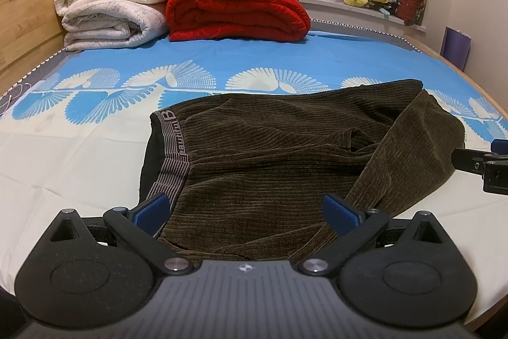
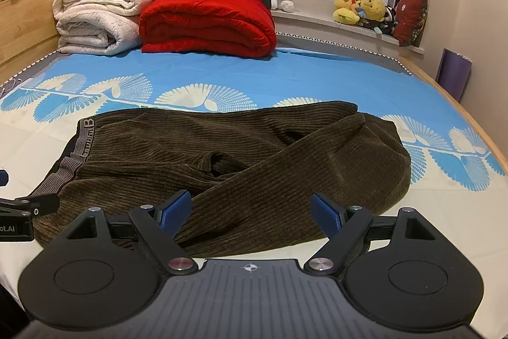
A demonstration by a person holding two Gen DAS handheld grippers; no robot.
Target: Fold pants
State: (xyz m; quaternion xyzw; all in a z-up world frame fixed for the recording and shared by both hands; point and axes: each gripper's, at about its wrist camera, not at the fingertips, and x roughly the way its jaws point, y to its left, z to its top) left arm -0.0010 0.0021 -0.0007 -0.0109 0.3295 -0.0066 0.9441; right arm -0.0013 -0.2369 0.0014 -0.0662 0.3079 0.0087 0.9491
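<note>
Pants (image 1: 285, 154): brown corduroy, rumpled mid-frame on the bed (image 1: 79, 154), one leg crossing over.
Left tongs (image 1: 246, 210): spread wide, empty, at waistband.
Right tongs (image 2: 252, 210): spread wide, empty.
Risk: pinching one layer likely drags the crossed leg askew.

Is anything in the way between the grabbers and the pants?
Nothing visible. The left gripper and right gripper are open right at the near edge of the pants, with only cloth between the fingers.

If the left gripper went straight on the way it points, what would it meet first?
Most likely the brown pants: the open left gripper already has the near edge of the cloth between its fingers, close to the waistband. How high it sits above the cloth is unclear.
</note>
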